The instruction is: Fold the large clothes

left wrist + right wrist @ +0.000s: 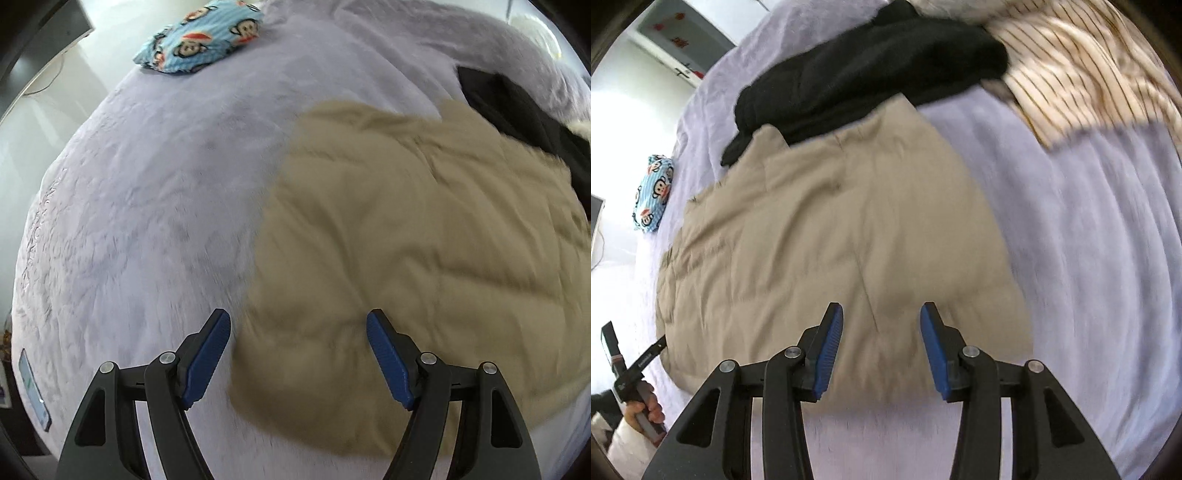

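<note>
A tan quilted garment (424,258) lies folded flat on the lavender plush bed cover (166,184). It also shows in the right wrist view (831,229). My left gripper (299,328) is open and empty, above the garment's left edge. My right gripper (881,319) is open and empty, above the garment's near edge. The left gripper's body and the hand holding it (639,384) show at the lower left of the right wrist view.
A black garment (864,74) lies at the tan garment's far end, also seen in the left wrist view (517,107). A striped cream cloth (1082,66) lies at the far right. A blue monkey-print pillow (199,37) sits at the bed's far edge. A phone (35,391) lies near the left edge.
</note>
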A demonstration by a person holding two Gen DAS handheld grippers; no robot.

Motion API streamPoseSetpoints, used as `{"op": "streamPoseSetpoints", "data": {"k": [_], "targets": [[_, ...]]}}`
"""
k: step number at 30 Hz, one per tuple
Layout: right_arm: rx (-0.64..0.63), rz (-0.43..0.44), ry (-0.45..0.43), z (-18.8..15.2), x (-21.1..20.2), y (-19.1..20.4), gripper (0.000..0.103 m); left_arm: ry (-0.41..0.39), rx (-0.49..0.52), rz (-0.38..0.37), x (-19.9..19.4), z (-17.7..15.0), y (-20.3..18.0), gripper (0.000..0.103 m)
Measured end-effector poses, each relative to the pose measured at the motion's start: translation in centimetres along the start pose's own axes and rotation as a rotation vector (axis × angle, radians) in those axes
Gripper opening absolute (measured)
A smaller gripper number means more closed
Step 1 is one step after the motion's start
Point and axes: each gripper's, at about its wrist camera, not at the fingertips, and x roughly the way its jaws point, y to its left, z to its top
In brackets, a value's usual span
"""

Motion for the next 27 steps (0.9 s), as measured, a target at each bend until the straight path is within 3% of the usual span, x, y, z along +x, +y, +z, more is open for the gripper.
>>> {"op": "streamPoseSetpoints", "data": {"k": [3, 14, 16, 18, 21, 27], "targets": [[0.036, 0.010, 0.031, -1.5, -0.4, -0.8, 0.048, 0.017, 0.020, 0.012, -1.1, -1.4, -0.9, 0.077], [0.093, 0.124, 0.110, -6.7, -1.8, -0.7, 0.060, 0.022, -0.030, -0.099, -7.9, -7.5, -3.9, 0.079], [0.104, 0.132, 0.120, -7.4, -1.7, -0.6, 0.060, 0.002, -0.048, -0.100, -8.8, -8.6, -4.1, 0.097], [0.107, 0.139, 0.123, -7.7, -1.8, -0.4, 0.060, -0.022, -0.061, -0.101, -9.3, -9.1, -3.8, 0.103], [0.102, 0.139, 0.122, -8.2, -1.7, -0.1, 0.066, -0.013, -0.068, -0.106, -9.1, -9.8, -3.6, 0.103], [0.099, 0.137, 0.130, -9.3, -1.1, 0.5, 0.067, 0.032, -0.077, -0.106, -6.7, -10.5, -3.0, 0.103]]}}
